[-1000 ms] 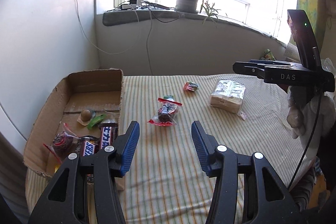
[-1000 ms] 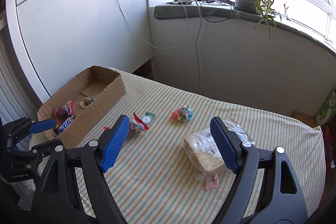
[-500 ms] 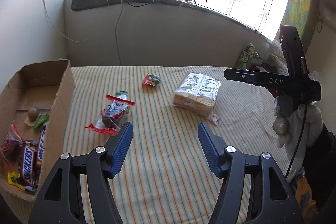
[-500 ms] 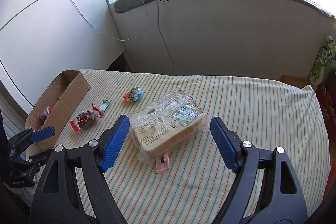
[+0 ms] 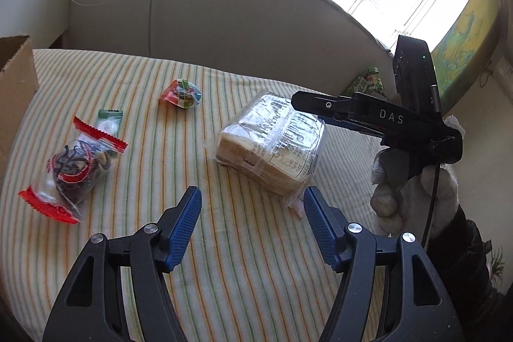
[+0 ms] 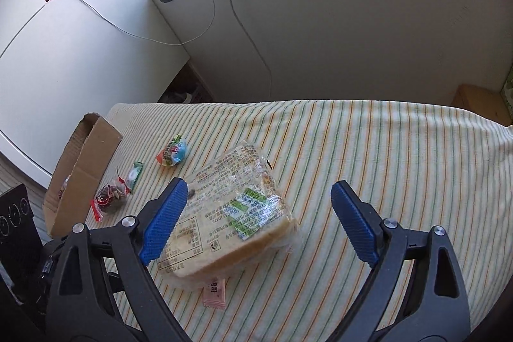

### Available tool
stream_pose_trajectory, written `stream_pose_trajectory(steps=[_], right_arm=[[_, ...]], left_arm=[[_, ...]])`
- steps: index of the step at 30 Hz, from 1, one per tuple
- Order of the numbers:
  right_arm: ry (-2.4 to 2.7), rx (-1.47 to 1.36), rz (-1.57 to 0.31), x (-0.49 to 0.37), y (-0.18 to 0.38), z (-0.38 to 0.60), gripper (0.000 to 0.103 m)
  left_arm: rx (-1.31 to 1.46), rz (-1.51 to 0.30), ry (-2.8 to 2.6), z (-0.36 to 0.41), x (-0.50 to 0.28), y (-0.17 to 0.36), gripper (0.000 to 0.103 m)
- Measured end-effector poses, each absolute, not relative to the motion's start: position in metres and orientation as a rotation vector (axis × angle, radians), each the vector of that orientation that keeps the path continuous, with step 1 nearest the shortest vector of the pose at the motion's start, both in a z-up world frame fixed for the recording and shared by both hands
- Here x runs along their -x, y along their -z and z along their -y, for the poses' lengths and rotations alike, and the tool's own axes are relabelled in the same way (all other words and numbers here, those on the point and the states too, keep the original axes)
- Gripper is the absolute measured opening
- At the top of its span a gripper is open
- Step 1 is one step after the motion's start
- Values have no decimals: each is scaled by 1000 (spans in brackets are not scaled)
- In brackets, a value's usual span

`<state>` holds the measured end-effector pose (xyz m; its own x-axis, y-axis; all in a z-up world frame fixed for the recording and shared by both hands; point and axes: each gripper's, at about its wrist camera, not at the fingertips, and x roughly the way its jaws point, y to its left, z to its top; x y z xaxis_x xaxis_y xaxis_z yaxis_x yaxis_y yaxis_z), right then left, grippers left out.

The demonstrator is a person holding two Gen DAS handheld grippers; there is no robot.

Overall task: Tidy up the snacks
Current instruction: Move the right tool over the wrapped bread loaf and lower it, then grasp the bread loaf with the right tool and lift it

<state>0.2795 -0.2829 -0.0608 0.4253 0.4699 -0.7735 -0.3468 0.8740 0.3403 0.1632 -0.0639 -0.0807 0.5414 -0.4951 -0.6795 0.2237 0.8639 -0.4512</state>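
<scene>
A clear bag of sliced bread (image 5: 269, 146) lies on the striped cloth. My left gripper (image 5: 252, 193) hovers just short of its near corner, open and empty. My right gripper (image 6: 259, 185) hangs over the same bread bag (image 6: 231, 213) with its jaws opening. The bag lies under the gap, nearer the left pad, and neither pad presses on it. A red-edged snack bag (image 5: 73, 172), a small green packet (image 5: 109, 120) and a colourful candy packet (image 5: 181, 93) lie to the left. The cardboard box (image 6: 83, 172) stands at the far left.
A pink sachet (image 6: 214, 294) lies against the bread's near edge. A gloved hand (image 5: 400, 188) holds the right gripper at the bread's right side. Behind the table are a grey wall, a windowsill with plants and hanging cables. The cloth to the right of the bread is bare.
Both views have swung from the box toward the bread. Both grippers have come lower and closer to it, and both pairs of jaws stand wider apart.
</scene>
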Motion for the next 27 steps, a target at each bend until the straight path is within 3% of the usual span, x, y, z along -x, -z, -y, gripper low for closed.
stream_pose_trajectory(steps=[12,17,21,27], right_arm=[[-601,-161,-1086,-288,80,271,92],[-576,-169,-1083,-287,81,275,76],[-593,-186,-1079,-285,80,278,69],[-586,-176,-1066,-276,73,281,61]], left_arm=[[449,-962,475,82,-192,96,66],[424,-948,492,91,-193,93,65],[384,-930,509,107,-199,86,53],[323,-907,477,117,-207,85,53]])
